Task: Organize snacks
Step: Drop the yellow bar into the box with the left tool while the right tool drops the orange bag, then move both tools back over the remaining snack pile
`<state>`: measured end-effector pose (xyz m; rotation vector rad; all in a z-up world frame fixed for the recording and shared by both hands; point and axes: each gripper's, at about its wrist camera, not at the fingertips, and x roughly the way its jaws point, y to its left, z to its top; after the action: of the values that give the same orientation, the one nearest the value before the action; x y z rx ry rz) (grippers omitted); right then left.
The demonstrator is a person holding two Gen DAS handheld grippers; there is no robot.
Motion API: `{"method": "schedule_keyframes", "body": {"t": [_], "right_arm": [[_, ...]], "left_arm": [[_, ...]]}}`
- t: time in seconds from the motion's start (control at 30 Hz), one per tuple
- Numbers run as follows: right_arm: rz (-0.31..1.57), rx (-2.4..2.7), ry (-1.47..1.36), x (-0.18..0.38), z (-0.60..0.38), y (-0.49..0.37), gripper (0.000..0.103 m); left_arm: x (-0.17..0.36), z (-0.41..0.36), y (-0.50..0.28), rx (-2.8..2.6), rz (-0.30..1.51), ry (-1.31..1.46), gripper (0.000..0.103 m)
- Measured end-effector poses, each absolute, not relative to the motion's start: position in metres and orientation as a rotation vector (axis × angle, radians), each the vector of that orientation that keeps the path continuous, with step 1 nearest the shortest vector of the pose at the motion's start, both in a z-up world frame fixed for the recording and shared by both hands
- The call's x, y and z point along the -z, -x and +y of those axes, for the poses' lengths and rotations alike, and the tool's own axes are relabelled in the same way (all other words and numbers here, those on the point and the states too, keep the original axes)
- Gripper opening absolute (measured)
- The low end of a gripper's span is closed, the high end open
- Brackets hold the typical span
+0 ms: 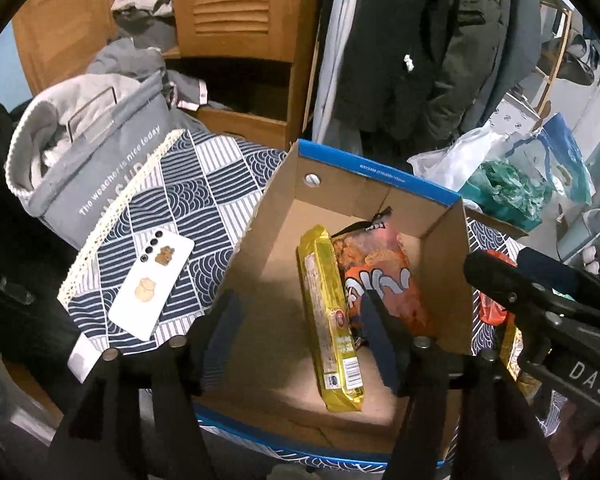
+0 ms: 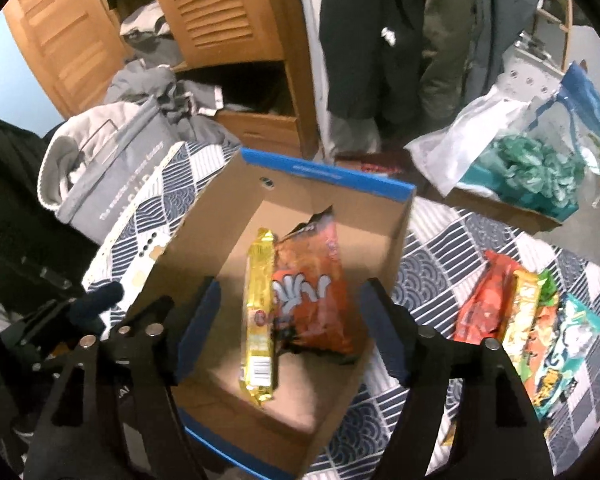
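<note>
A cardboard box (image 1: 284,208) with a blue rim stands on the patterned cloth; it also shows in the right wrist view (image 2: 204,232). Inside lie a long yellow snack pack (image 1: 332,320) (image 2: 258,312) and an orange snack bag (image 1: 384,276) (image 2: 312,292) side by side. My left gripper (image 1: 300,320) is open and empty, hovering over the box's near side. My right gripper (image 2: 288,312) is open and empty above the box. Several loose snack packs (image 2: 528,320) lie on the cloth to the right of the box.
A white phone (image 1: 152,292) lies on the cloth left of the box. A grey fabric bag (image 1: 100,168) with clothes stands at the back left. Plastic bags (image 2: 520,160) sit at the back right. A wooden cabinet (image 1: 236,40) and hanging coats (image 1: 420,40) stand behind.
</note>
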<state>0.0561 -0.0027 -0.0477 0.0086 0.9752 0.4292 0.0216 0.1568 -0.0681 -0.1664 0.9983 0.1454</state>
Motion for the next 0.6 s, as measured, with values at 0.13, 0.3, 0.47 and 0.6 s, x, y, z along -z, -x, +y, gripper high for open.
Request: {"method": "schedule_keyframes", "body": {"t": [0.13,0.3,0.47,0.6], "right_arm": [[0.962,-0.408,0.007,0.045,-0.012,-0.054,0.075],[0.952,-0.371,0.002,0.042,-0.032,-0.052,0.076],[0.946,-0.339,-0.019,0.04,-0.054,-0.051,0.079],[0.946,-0.313,-0.036,0.041,-0.074,-0.049,0.079]], "left_arm": [[0.063,0.15,-0.022,-0.144,0.987,0.148,0.074],[0.059,0.134,-0.023,-0.127,0.989,0.125,0.078],[0.058,0.113,-0.025,-0.096,1.0,0.093,0.079],[0.057,0.096,-0.027,-0.066,1.009,0.077,0.079]]}}
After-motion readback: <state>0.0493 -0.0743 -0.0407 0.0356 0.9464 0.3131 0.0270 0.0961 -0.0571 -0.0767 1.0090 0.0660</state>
